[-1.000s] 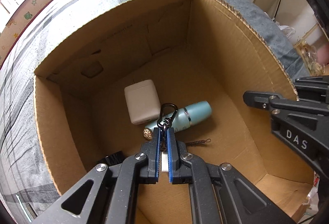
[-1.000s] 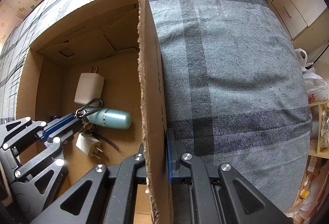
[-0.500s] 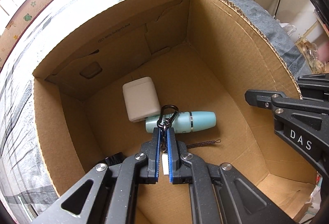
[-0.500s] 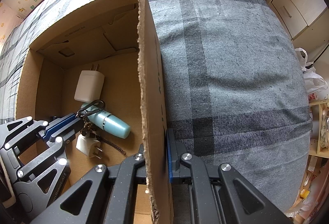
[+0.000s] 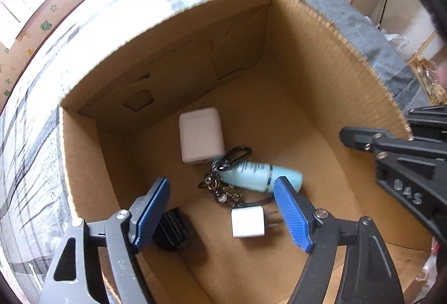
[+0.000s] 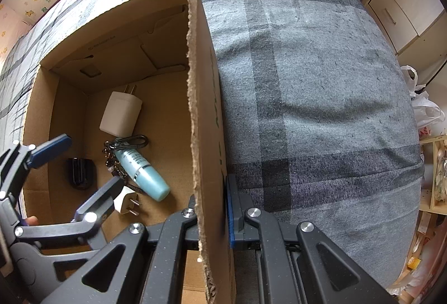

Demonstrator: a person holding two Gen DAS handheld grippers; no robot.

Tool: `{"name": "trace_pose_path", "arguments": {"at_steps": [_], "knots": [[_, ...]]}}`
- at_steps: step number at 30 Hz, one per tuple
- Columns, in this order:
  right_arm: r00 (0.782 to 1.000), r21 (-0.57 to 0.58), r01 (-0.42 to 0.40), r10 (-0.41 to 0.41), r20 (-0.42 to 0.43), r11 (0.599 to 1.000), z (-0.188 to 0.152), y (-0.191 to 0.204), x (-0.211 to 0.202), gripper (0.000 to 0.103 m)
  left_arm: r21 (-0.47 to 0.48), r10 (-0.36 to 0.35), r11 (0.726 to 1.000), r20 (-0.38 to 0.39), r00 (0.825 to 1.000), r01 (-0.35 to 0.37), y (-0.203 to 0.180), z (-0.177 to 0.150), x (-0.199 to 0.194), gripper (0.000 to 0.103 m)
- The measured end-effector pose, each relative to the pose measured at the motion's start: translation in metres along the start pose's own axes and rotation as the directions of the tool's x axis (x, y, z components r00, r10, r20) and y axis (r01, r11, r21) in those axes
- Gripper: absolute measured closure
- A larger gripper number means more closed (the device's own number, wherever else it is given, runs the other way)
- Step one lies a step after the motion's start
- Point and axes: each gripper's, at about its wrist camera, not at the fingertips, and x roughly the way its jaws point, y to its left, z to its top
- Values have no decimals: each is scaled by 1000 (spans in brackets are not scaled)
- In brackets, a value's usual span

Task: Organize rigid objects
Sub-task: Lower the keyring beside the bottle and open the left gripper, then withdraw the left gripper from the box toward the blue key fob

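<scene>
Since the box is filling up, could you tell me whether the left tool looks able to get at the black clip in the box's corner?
Probably yes: the left tool hangs over the open cardboard box, its jaws opening with nothing between them, and the black clip lies uncovered beside one finger.

Open floor along the right half and far right corner of the cardboard box (image 5: pixel 321 58), crowded toward the middle by the large white charger (image 5: pixel 201 136), teal bottle (image 5: pixel 259 175), keychain (image 5: pixel 223 184), small white plug (image 5: pixel 247 223) and black clip (image 5: pixel 174 228), with the right gripper (image 6: pixel 212 223) clamped on the right wall.
</scene>
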Motion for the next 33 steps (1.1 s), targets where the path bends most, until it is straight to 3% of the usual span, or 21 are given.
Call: {"name": "trace_pose_path", "arguments": {"at_steps": [4, 17, 28, 33], "knots": [[1000, 0, 0, 0, 1, 1000, 0, 0, 0, 97, -7, 6, 1000, 26, 1000, -6, -1, 3, -6, 0], [1000, 4, 1, -1, 3, 1000, 0, 0, -1, 97, -16, 37, 999, 66, 997, -36, 16, -3, -43, 0], [1000, 8, 6, -6, 5, 1000, -2, 0, 2, 97, -161, 93, 984, 98, 991, -76, 84, -36, -77, 0], [1000, 4, 7, -7, 5, 1000, -2, 1, 2, 97, -216, 133, 970, 74, 988, -114, 118, -61, -78, 0]]}}
